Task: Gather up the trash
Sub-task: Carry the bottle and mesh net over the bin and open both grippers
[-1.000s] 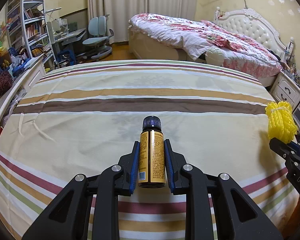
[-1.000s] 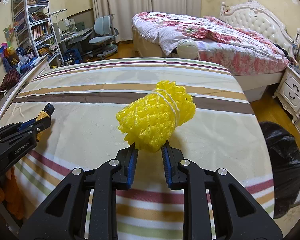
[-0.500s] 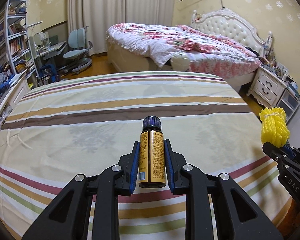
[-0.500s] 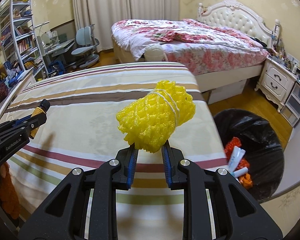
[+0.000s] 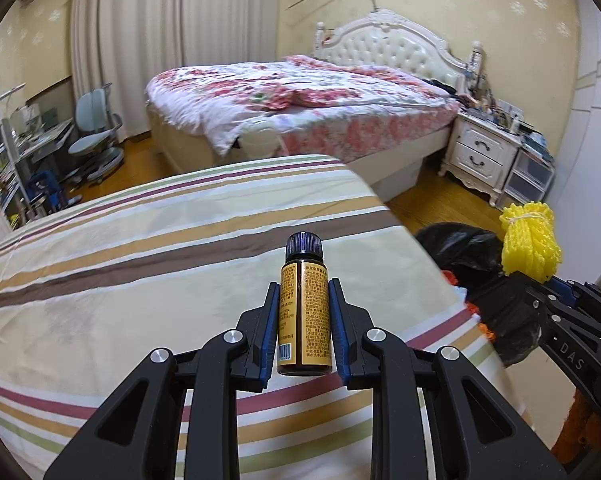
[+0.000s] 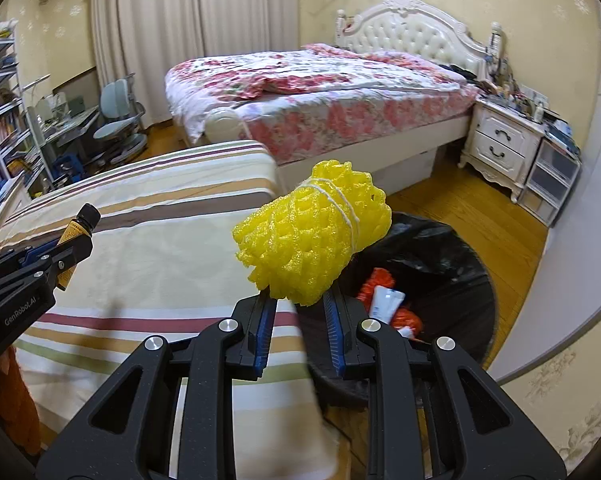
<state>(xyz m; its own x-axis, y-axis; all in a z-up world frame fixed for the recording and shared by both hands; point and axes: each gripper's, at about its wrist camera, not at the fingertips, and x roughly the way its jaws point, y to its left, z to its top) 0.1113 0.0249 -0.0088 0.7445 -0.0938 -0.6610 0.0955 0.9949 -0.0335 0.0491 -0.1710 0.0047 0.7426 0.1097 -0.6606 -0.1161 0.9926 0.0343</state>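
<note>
Left gripper (image 5: 304, 320) clamps the amber bottle (image 5: 304, 312), long axis along the fingers, dark cap pointing forward over the striped bed (image 5: 140, 272). Right gripper (image 6: 300, 316) grips the yellow foam net roll (image 6: 312, 236) at its base, tied end tilted up-right above the black-lined trash bin (image 6: 452, 264).

Warm indoor light, fisheye bending at dark rims, background slightly motion-blurred, foreground sharp
</note>
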